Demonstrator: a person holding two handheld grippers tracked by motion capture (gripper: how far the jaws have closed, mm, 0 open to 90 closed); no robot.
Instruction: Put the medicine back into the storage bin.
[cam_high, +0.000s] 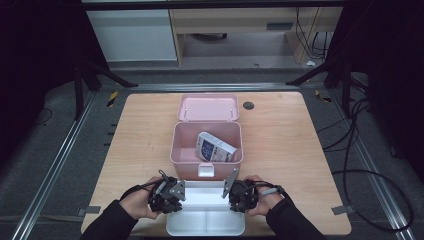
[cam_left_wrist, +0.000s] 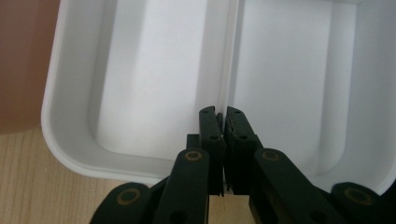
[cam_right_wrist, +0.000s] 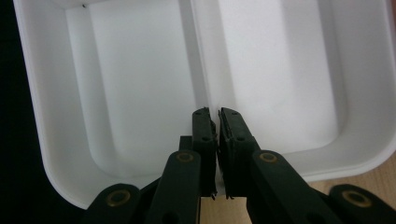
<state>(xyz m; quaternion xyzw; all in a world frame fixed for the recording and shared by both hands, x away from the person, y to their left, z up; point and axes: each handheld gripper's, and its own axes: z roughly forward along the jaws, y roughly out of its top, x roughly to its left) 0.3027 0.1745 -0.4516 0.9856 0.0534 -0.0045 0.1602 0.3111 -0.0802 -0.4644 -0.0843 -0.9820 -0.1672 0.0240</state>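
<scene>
A white two-compartment tray (cam_high: 205, 220) lies at the table's front edge, right in front of an open pink box (cam_high: 176, 150). My left gripper (cam_high: 172, 196) is at the tray's left end and my right gripper (cam_high: 235, 196) at its right end. In the left gripper view the black jaws (cam_left_wrist: 223, 116) are shut on the thin middle divider (cam_left_wrist: 229, 56) of the tray (cam_left_wrist: 140, 70). The right gripper view has the same grip: jaws (cam_right_wrist: 217, 114) pressed together on the divider (cam_right_wrist: 198, 46) of the tray (cam_right_wrist: 130, 70). Both compartments hold nothing.
The pink box has its lid (cam_high: 207, 107) folded back and a blue and white carton (cam_high: 216, 147) leaning inside. A small dark disc (cam_high: 248, 105) sits on the wooden table (cam_high: 290, 150) at the back right. Cables lie on the floor to the right.
</scene>
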